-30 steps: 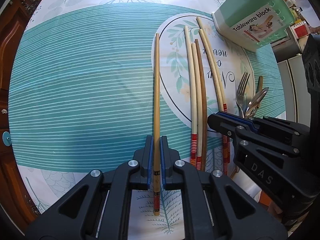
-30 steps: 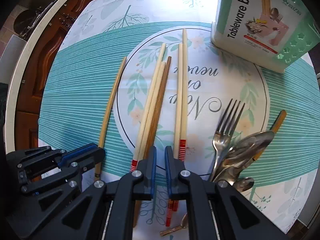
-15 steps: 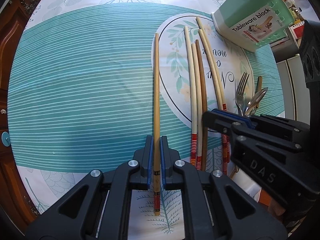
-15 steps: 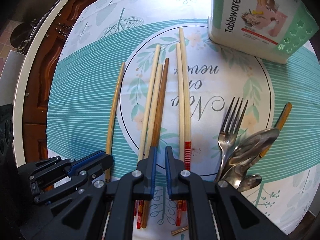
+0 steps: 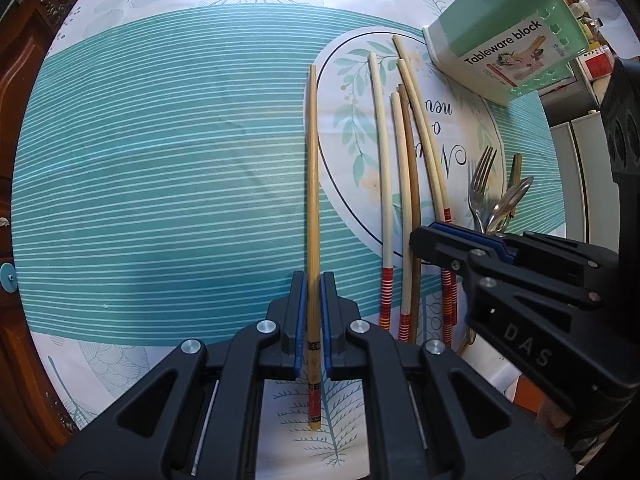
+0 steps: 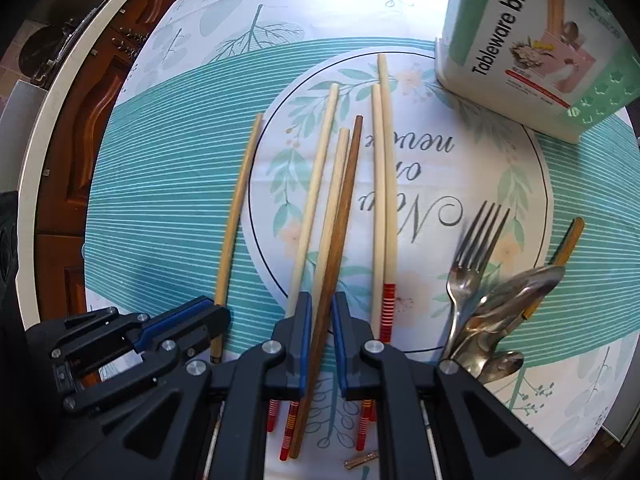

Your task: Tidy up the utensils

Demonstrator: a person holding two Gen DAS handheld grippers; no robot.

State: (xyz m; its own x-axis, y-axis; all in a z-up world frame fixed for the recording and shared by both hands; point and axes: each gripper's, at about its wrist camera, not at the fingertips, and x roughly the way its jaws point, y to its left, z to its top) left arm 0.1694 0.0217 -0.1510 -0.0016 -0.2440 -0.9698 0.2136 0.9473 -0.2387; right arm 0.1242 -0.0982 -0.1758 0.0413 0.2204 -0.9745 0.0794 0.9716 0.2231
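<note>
Now the right gripper point(image 6: 319, 336) has slid over the dark chopstick point(image 6: 336, 240), jaws opening astride it, while the left gripper point(image 5: 314, 320) stays clamped on the bamboo chopstick point(image 5: 313, 184), so pairing nears.

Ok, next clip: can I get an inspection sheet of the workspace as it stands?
Surface: round table under a teal striped leaf-print tablecloth.
Job's things: tan bamboo chopstick; dark brown wooden chopstick; four pale red-banded chopsticks; steel fork; steel spoons; mint green tableware holder.
Clutter: nothing seen.
Grippers: left gripper shut on the tan chopstick; right gripper jaws opening, straddling the brown chopstick.
Cables: nothing seen.
Surroundings: carved dark wooden cabinet.
</note>
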